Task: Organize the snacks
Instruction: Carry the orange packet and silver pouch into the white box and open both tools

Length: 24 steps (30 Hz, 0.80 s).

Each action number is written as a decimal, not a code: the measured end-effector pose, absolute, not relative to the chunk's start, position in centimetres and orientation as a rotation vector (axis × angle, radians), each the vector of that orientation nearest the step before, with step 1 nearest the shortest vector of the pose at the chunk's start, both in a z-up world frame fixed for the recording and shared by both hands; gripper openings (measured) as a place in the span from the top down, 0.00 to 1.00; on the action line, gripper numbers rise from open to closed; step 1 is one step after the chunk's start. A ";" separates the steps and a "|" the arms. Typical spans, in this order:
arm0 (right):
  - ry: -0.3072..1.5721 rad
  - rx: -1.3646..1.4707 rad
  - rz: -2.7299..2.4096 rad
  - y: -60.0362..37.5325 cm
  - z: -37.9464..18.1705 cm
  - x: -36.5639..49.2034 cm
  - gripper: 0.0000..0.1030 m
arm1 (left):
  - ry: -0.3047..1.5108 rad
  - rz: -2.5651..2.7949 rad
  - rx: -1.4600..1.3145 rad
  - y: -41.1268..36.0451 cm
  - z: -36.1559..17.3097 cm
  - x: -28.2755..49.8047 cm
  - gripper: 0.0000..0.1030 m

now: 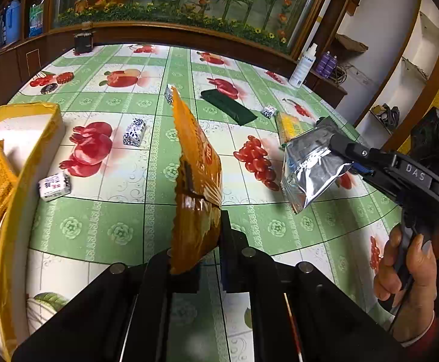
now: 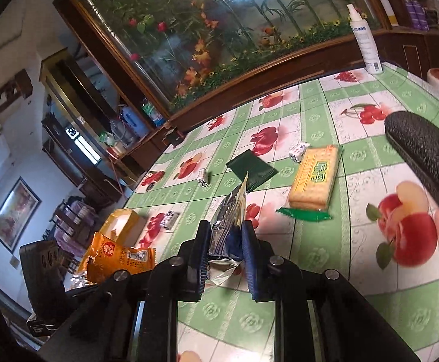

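From the left wrist, the left gripper (image 1: 199,259) is clamped on the bottom edge of a crinkly orange snack packet (image 1: 196,178), lifted beside the yellow-taped cardboard box (image 1: 42,138); held so low, it may flop or slip.

From the right wrist, the right gripper (image 2: 224,259) pinches a silver foil pouch (image 2: 228,211) above the fruit-print tablecloth (image 2: 370,241); the slick foil could probably slide free.

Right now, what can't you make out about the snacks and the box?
- Box contents: left wrist view, cut off by the left edge.
- Silver bag label: both views show only foil; pads cover part.
- Orange bag print: left view edge-on; right view too small.
- Small candies' wrapper text: too small.
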State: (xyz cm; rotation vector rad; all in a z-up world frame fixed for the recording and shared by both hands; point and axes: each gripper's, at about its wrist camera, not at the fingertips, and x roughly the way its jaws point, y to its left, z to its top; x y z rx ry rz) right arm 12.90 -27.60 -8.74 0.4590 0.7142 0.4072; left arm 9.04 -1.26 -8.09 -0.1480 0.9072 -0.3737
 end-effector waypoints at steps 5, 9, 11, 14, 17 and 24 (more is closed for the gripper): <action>0.700 0.463 0.439 -26.3 -7.8 12.1 0.79 | 0.880 -0.343 -0.152 0.1 -7.0 7.6 0.94; 0.694 0.453 0.484 -24.2 -7.0 11.8 0.79 | 0.873 -0.292 -0.169 2.0 -6.7 6.6 0.94; 0.695 0.453 0.513 -22.9 -6.7 11.7 0.79 | 0.866 -0.268 -0.178 3.0 -6.5 6.2 0.94; 0.701 0.451 0.554 -21.0 -6.4 11.6 0.79 | 0.845 -0.236 -0.190 4.8 -5.9 5.3 0.94; 0.706 0.449 0.593 -19.0 -6.1 11.5 0.79 | 0.818 -0.187 -0.197 6.8 -5.1 4.4 0.94; 0.720 0.418 0.685 -13.5 -5.6 11.5 0.79 | 0.790 -0.089 -0.218 11.0 -4.6 2.9 0.94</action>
